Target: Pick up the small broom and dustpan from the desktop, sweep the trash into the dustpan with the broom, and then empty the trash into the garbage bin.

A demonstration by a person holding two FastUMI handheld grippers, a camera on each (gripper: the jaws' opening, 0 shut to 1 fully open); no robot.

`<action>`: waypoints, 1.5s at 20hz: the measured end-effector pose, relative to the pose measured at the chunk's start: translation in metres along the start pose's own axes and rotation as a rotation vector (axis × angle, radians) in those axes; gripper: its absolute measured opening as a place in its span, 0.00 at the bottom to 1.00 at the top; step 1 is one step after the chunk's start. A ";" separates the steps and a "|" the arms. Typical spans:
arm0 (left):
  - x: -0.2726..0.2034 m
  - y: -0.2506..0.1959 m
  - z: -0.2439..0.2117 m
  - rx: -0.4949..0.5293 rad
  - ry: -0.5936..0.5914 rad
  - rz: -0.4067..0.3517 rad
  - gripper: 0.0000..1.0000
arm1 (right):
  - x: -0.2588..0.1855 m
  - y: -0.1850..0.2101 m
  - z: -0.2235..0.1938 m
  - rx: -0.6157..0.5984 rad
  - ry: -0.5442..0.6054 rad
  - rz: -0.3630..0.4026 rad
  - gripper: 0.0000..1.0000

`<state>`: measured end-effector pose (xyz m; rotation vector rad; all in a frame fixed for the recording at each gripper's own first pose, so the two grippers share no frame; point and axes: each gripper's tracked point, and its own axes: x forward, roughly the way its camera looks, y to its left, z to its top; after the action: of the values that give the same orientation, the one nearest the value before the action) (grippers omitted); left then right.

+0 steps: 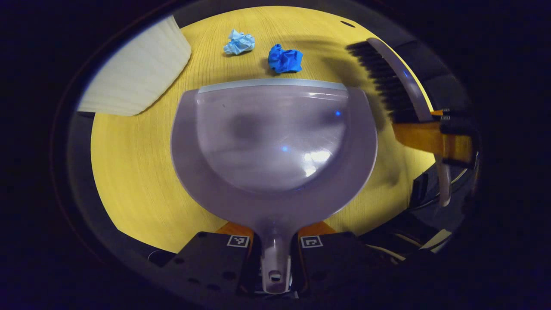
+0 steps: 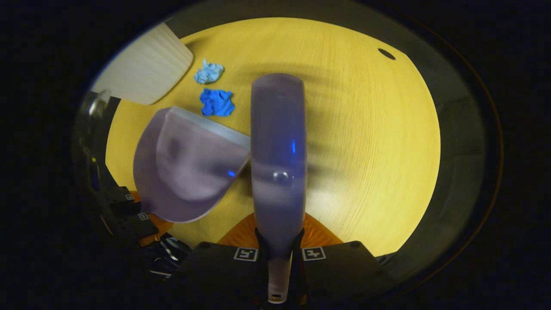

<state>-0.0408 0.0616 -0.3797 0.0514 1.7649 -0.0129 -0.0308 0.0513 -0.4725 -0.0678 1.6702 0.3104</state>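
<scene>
The translucent grey plastic dustpan (image 1: 275,142) is held by its handle between the closed fingers of the left gripper (image 1: 275,262), its pale front lip lying toward two pieces of trash on the yellow wood-grain desktop (image 1: 137,181) — a crumpled dark blue paper ball (image 1: 285,59) just beyond the lip, and a crumpled light blue paper wad (image 1: 239,43) a little farther off; the small grey-backed broom with black bristles (image 2: 278,159) is clamped by its handle in the right gripper (image 2: 279,258), and in the left gripper view its bristles are seen to the side of the pan, near the dark blue ball but apart from it; whether the pan's lip rests on the desktop cannot be told; a white ribbed pad (image 1: 137,73) lies at the far corner. Both tools being in hand, the sweeping step is judged to be just beginning; next, the bristles are to be brought behind both pieces and drawn toward the lip — the pan kept low and steady.
</scene>
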 end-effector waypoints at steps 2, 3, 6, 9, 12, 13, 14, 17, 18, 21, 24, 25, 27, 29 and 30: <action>-0.005 0.007 -0.005 0.002 -0.001 0.004 0.27 | -0.014 -0.008 0.040 -0.041 -0.062 -0.017 0.22; -0.006 0.010 -0.007 0.010 0.000 0.008 0.27 | -0.019 -0.015 0.062 -0.078 -0.089 -0.039 0.22; -0.006 0.021 -0.011 0.030 0.000 0.040 0.27 | -0.031 -0.030 0.123 -0.208 -0.123 -0.116 0.22; -0.003 0.025 -0.011 0.058 0.002 0.046 0.27 | -0.022 -0.023 0.172 -0.352 -0.145 -0.132 0.22; -0.002 0.031 -0.010 0.082 0.000 0.055 0.27 | 0.013 -0.006 0.191 -0.494 -0.087 -0.136 0.22; -0.001 0.031 -0.009 0.085 0.000 0.059 0.29 | 0.025 -0.003 0.192 -0.541 -0.069 -0.150 0.22; 0.000 0.032 -0.009 0.094 0.003 0.061 0.27 | 0.039 -0.001 0.193 -0.579 -0.058 -0.180 0.22; 0.001 0.036 -0.009 0.111 0.009 0.080 0.27 | 0.065 0.011 0.188 -0.656 0.003 -0.188 0.21; 0.002 0.036 -0.009 0.116 0.011 0.078 0.27 | 0.072 0.015 0.184 -0.681 0.026 -0.178 0.22; 0.005 0.038 -0.009 0.120 0.010 0.077 0.27 | 0.076 0.028 0.179 -0.757 0.052 -0.152 0.21; 0.005 0.041 -0.011 0.137 0.008 0.083 0.27 | 0.072 0.033 0.160 -0.827 0.099 -0.113 0.22; 0.006 0.041 -0.012 0.139 0.009 0.082 0.27 | 0.071 0.032 0.151 -0.844 0.134 -0.081 0.21; 0.008 0.043 -0.014 0.147 0.007 0.084 0.27 | 0.069 0.033 0.135 -0.885 0.200 -0.025 0.22; 0.008 0.047 -0.018 0.165 0.013 0.091 0.27 | 0.067 0.036 0.123 -0.912 0.260 0.067 0.22; 0.007 0.049 -0.019 0.175 0.020 0.096 0.25 | 0.066 0.034 0.118 -0.916 0.294 0.114 0.22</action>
<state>-0.0587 0.1110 -0.3815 0.2640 1.7759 -0.0975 0.0673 0.1220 -0.5424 -0.7291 1.6939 1.1783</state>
